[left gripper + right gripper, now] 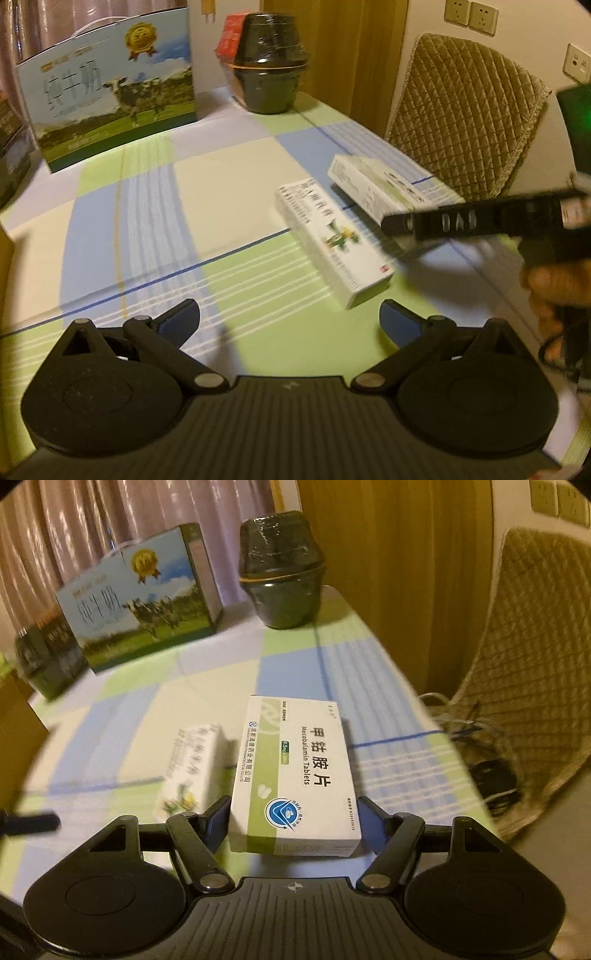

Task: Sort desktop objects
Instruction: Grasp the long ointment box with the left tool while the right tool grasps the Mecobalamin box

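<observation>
At the far edge of the table (155,701), which is covered by a blue, green and cream checked cloth, stands a milk gift carton (142,598) with a cow printed on its side. Its top is shut, so what it holds cannot be seen. To its right is a dark round pot (282,572) with a domed lid, wrapped in clear film (nothing of the inside shows). A darker box (46,653) sits left of the carton.

Two medicine boxes lie nearer. The white and green tablet box (295,771) lies flat on the right, with its near end between the right gripper (291,819) fingers. The left pad (218,823) is at the box's left edge; the right pad (371,819) appears to stand just clear of the right edge, though a light touch cannot be ruled out. The jaws are partly open around the box. Just to its left lies the longer herbal box (332,243), angled and blurred.

The left gripper (290,325) hangs above the cloth with its jaws spread wide and nothing between them; the herbal box lies just beyond its right finger (400,319). A hand (554,291) at the right edge holds the other tool. A quilted chair back (465,118) stands to the right of the table.
</observation>
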### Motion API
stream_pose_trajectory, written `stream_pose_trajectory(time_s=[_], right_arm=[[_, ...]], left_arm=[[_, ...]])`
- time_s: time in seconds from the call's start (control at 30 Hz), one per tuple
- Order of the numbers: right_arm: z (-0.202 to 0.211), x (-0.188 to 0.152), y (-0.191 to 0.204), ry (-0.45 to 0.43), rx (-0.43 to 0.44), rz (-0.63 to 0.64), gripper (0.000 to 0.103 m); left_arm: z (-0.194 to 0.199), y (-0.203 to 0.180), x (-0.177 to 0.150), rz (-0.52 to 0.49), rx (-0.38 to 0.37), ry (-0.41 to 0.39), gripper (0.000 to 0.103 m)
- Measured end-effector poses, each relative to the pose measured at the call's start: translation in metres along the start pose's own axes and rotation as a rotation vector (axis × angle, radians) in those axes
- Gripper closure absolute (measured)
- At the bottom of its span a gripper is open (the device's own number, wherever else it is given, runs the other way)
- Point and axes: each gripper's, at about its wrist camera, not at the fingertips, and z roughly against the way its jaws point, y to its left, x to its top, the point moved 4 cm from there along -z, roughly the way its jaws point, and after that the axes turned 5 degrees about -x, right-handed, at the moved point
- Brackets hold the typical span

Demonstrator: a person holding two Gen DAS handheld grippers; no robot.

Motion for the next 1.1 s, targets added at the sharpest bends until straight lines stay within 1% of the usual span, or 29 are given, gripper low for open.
stream_pose_trajectory(time_s=[0.1, 0.13, 0.23, 0.3, 0.33, 0.43, 0.5, 0.53, 0.57, 0.6, 0.77, 0.83, 0.97, 1.1], right_arm=[[0.001, -0.003, -0.009, -0.002, -0.033, -0.003, 0.034], [0.001, -0.004, -0.014, 0.002, -0.032, -0.023, 0.034], [0.000, -0.005, -0.026, 0.017, -0.013, -0.094, 0.034], [-0.001, -0.006, -0.031, 0.026, -0.003, -0.126, 0.034], [-0.001, -0.005, -0.030, 0.027, -0.002, -0.131, 0.034], [-0.001, -0.005, -0.031, 0.028, -0.005, -0.122, 0.034], [-0.003, -0.005, -0.029, 0.031, -0.008, -0.107, 0.034], [-0.003, -0.005, -0.027, 0.031, -0.012, -0.096, 0.034], [-0.003, -0.006, -0.026, 0.032, -0.016, -0.083, 0.034], [-0.004, -0.007, -0.024, 0.032, -0.018, -0.073, 0.034], [-0.003, -0.012, -0.011, 0.041, -0.017, -0.009, 0.034], [-0.001, -0.016, -0.003, 0.049, -0.008, 0.016, 0.035], [0.013, -0.030, 0.021, 0.071, 0.023, 0.062, 0.035], [0.039, -0.057, 0.051, 0.082, 0.041, 0.113, 0.035]], left_arm=[[-0.011, -0.012, 0.008, -0.003, -0.002, 0.007, 0.006], [-0.015, -0.015, 0.010, -0.005, -0.002, 0.009, 0.007], [-0.026, -0.023, 0.014, -0.015, -0.007, 0.016, 0.016], [-0.033, -0.026, 0.015, -0.007, -0.007, 0.015, 0.019], [-0.037, -0.027, 0.016, -0.001, -0.009, 0.016, 0.021], [-0.046, -0.031, 0.018, 0.020, -0.025, 0.024, 0.023], [-0.051, -0.033, 0.018, 0.011, -0.018, 0.032, 0.034], [-0.053, -0.034, 0.018, 0.006, -0.009, 0.038, 0.044], [-0.054, -0.034, 0.018, 0.006, -0.010, 0.043, 0.057], [-0.054, -0.033, 0.017, 0.008, -0.011, 0.046, 0.061], [-0.040, -0.024, 0.007, -0.010, 0.020, 0.065, 0.069], [-0.029, -0.019, -0.003, -0.025, 0.034, 0.080, 0.070], [0.004, -0.009, -0.035, -0.021, 0.061, 0.111, 0.070], [0.038, -0.004, -0.065, 0.027, 0.099, 0.133, 0.070]])
